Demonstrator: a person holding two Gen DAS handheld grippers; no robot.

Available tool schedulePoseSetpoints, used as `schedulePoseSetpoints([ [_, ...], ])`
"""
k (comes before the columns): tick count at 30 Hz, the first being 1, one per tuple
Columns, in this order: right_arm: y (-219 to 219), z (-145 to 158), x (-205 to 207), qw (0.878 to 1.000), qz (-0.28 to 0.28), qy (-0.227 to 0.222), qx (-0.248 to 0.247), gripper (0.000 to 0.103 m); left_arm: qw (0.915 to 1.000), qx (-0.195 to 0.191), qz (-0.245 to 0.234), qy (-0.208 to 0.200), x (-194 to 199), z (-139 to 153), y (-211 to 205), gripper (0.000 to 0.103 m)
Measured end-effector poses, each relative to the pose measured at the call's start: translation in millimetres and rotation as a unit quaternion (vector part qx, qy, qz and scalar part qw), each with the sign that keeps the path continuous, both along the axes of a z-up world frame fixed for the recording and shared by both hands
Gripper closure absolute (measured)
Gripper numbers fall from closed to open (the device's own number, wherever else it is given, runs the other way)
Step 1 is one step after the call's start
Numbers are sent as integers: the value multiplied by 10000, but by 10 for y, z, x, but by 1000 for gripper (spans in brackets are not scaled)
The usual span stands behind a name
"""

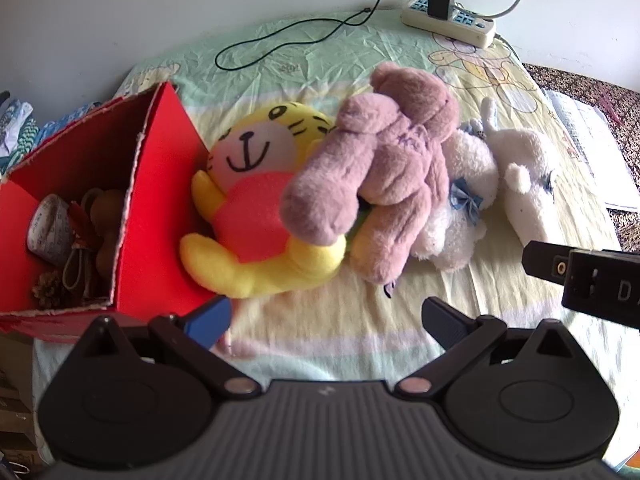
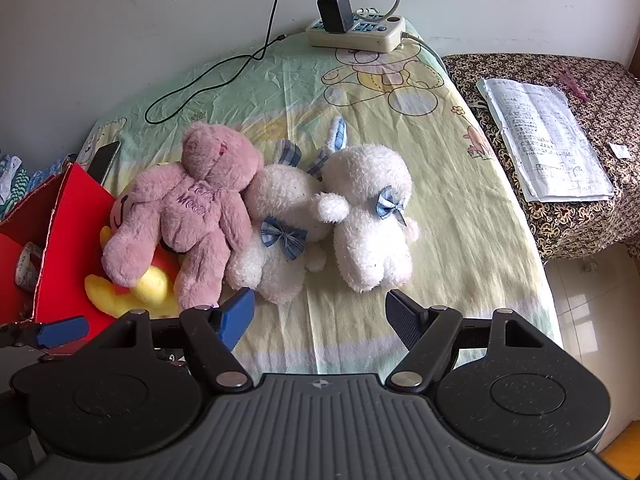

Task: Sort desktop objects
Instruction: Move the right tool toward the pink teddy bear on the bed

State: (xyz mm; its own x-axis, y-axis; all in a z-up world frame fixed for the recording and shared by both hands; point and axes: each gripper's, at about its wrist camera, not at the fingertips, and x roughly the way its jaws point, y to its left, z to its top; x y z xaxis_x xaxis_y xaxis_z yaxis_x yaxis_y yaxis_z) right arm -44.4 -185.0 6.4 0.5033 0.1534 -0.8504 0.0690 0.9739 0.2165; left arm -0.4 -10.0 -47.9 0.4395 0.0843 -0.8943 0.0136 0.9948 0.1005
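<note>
1. Both your left gripper (image 1: 326, 316) and right gripper (image 2: 320, 310) are spread wide and hold nothing.
2. The pink bear (image 2: 192, 208) lies across the yellow tiger (image 1: 256, 208), just right of the red box (image 1: 160, 200). It looks light and squashy; pinch its torso.
3. Only the left view shows the box's contents; the right view shows both white plush toys (image 2: 368, 216) side by side.

Black gripper (image 2: 320, 312), blue finger pad (image 2: 236, 316)
</note>
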Motion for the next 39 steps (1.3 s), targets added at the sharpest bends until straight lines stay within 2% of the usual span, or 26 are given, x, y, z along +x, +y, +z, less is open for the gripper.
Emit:
schedulePoseSetpoints([
  [13, -122, -211, -77, 9995, -105, 293, 0, 28, 9996, 21, -124, 264, -57, -212, -73, 2],
  [19, -278, -343, -81, 9988, -225, 424, 68, 28, 9986, -4, -356, 392, -199, -373, -94, 2],
  [23, -388, -408, -43, 9981, -343, 489, 143, 28, 9981, -117, -484, 362, -230, -381, -97, 5],
  [26, -478, -421, 5, 9973, -416, 511, 327, 30, 9973, -250, -671, 187, -226, -274, -120, 9],
  [31, -567, -268, 152, 9958, -331, 198, 825, 32, 9920, -416, -1039, -575, -171, 182, -99, 10],
  [35, -526, -145, 412, 9885, -148, -70, 1501, 32, 9870, -146, -1105, -1155, 78, 481, -81, 7],
  [37, -478, -108, 552, 9826, -54, -174, 1847, 32, 9835, -140, -1275, -1273, 233, 497, -77, 3],
  [39, -408, -84, 677, 9789, 22, -265, 2028, 31, 9829, -210, -1455, -1110, 390, 418, -90, 3],
])
